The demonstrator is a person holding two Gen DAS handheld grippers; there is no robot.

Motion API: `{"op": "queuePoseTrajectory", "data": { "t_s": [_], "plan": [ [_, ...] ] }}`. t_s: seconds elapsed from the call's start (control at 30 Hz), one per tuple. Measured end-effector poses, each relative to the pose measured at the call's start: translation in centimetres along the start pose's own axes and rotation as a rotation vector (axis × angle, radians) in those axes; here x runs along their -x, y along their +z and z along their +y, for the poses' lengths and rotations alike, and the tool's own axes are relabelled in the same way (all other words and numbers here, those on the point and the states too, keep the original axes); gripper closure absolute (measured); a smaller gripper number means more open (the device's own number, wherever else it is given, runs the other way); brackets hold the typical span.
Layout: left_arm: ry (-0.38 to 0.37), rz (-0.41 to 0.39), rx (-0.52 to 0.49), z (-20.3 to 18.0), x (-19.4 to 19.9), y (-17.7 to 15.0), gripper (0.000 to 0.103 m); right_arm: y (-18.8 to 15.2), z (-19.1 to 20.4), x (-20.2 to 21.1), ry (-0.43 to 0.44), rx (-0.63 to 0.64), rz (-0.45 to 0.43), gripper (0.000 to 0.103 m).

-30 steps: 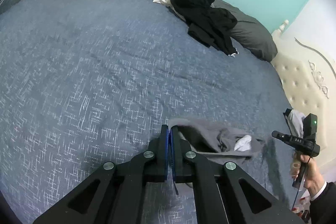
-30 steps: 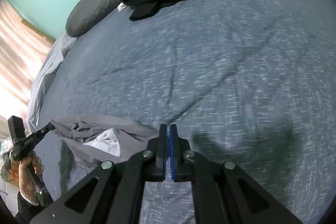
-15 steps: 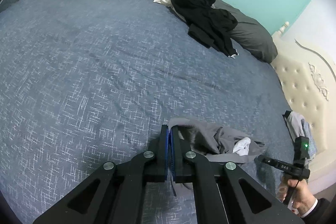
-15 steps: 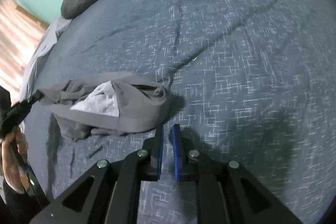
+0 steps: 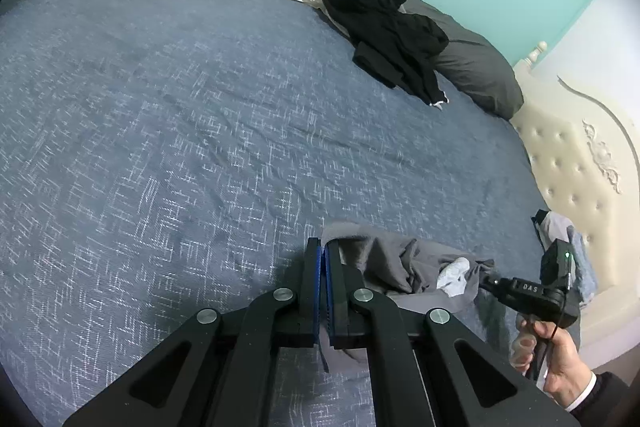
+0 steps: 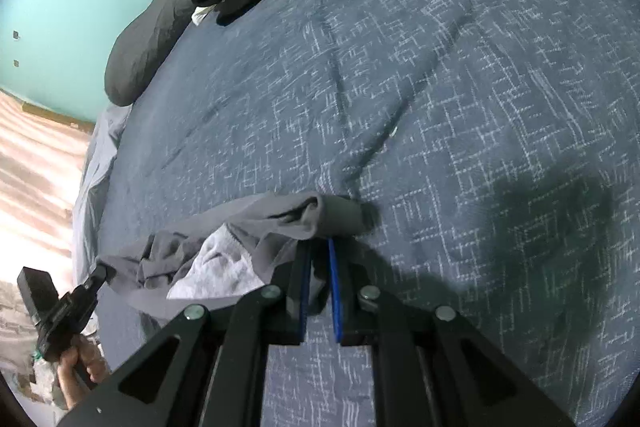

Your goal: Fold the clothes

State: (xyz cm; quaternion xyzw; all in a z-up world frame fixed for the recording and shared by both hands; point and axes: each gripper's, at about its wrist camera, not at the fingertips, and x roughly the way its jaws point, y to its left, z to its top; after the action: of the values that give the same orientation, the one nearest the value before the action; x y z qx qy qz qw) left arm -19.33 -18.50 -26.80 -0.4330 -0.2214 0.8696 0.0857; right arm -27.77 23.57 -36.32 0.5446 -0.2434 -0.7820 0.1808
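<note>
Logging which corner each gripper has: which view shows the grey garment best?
The right wrist view: the grey garment lies spread out, its pale lining visible. The left wrist view shows it bunched, partly hidden behind the left gripper.

Two claws (image 5: 322, 247), one grey garment (image 5: 404, 267)
</note>
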Motion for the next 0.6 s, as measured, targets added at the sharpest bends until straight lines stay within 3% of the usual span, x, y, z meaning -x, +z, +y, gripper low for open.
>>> {"op": "queuePoseTrajectory", "data": {
  "t_s": [0.13, 0.4, 0.6],
  "plan": [
    [-0.002, 0.005, 0.002, 0.1, -0.1, -0.1, 0.101, 0.6, 0.8, 0.1, 0.016, 0.02, -0.024, 0.095],
    [-0.006, 0.016, 0.007, 0.2, -0.3, -0.2, 0.101, 3.4, 4.3, -0.5, -0.051, 0.157, -0.054, 0.096],
    [-0.007, 0.02, 0.012, 0.3, -0.5, -0.1, 0.101, 4.0, 4.7, -0.5, -0.022, 0.143, -0.027, 0.093]
  ]
}}
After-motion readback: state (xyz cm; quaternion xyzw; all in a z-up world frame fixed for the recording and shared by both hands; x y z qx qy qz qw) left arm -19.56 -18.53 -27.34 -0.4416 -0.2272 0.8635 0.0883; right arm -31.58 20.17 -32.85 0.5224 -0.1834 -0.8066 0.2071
